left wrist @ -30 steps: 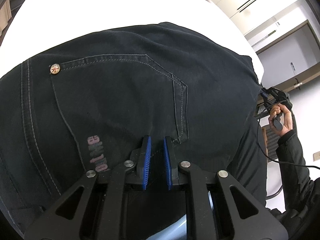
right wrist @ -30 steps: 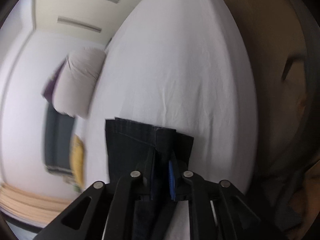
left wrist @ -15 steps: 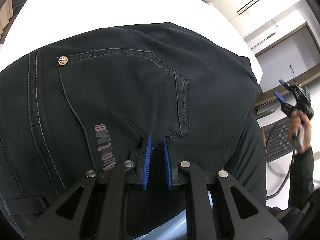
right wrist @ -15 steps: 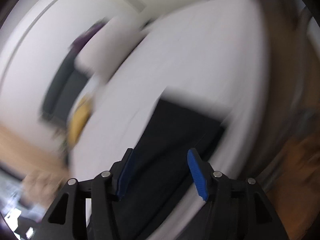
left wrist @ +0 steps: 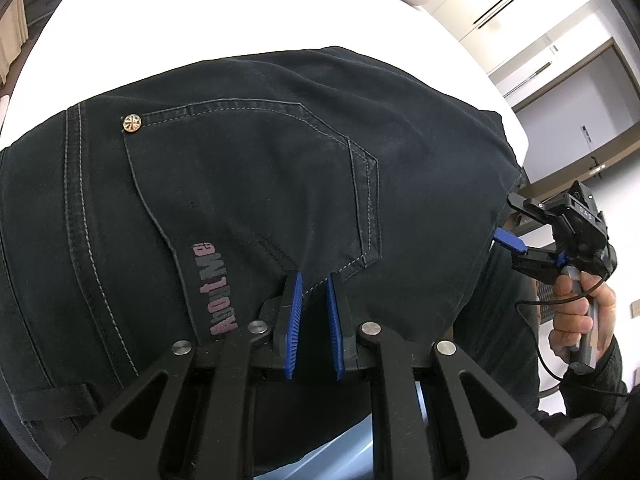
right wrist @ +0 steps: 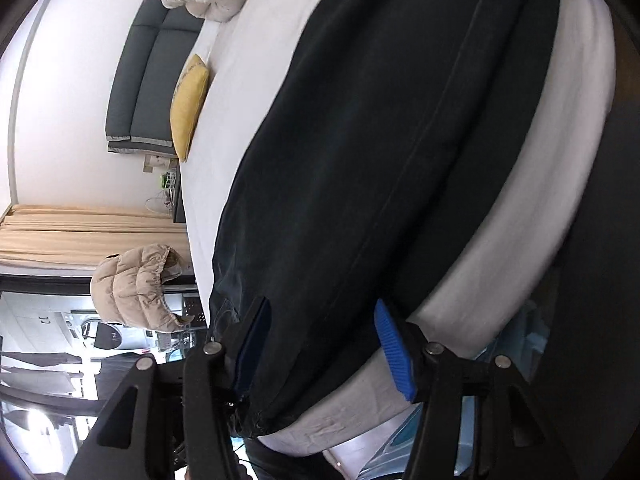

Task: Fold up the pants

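Dark denim pants (left wrist: 248,184) flat on white bed sheet (left wrist: 200,20), fabric edge pinched between fingers of my left gripper (left wrist: 314,292). My right gripper (right wrist: 324,344) spread wide, empty, hem near bed edge at 6 o'clock. Risk: thick denim slips my narrow pinch, fold skews; hanging hem drags pants off mattress.

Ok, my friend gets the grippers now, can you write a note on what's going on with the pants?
Left hand-held gripper: nearly closed, pinching the black pants by the back pocket near the bed edge.
Right hand-held gripper: open wide, holding nothing, its fingers straddling the pants' edge.
Pants lie spread on the white bed, back pocket up.
Done: pants laid out; whether they are already folded once cannot be told.
Left: grab the edge with the right gripper and fold.
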A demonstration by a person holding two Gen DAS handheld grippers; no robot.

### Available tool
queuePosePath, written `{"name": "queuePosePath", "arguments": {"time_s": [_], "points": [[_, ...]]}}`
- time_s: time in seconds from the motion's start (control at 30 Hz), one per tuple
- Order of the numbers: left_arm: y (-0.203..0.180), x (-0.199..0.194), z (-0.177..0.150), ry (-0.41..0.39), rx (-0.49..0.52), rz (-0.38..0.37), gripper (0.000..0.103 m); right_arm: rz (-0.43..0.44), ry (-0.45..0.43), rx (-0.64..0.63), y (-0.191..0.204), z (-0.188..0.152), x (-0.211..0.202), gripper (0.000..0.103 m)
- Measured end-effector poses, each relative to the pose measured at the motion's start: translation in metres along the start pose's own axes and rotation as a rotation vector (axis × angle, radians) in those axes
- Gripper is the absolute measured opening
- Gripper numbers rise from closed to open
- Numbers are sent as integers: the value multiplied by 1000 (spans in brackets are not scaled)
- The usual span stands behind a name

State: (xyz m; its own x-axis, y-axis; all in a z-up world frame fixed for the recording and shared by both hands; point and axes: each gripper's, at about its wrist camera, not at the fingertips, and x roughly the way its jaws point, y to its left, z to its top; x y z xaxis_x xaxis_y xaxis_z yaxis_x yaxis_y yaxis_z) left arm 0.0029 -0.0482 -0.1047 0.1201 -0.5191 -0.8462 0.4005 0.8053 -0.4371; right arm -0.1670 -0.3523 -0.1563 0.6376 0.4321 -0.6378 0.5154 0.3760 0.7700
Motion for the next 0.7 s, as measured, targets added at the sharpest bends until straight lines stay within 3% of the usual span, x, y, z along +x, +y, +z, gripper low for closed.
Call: {"name": "queuePosePath", "arguments": {"time_s": [0.13, 0.23, 0.33, 0.7], "points": [[0, 0, 1, 4, 7, 3, 13, 41, 60, 35, 4, -6, 9, 57], [-1, 0, 0, 5, 9, 3, 13, 56, 87, 38, 6, -13, 19, 50], [-2, 1, 1, 8, 14, 5, 13, 59, 107, 5, 13, -12, 32, 7], [-6, 0, 1, 26, 23, -1, 13, 52, 94, 25, -13, -27, 24, 3]]}}
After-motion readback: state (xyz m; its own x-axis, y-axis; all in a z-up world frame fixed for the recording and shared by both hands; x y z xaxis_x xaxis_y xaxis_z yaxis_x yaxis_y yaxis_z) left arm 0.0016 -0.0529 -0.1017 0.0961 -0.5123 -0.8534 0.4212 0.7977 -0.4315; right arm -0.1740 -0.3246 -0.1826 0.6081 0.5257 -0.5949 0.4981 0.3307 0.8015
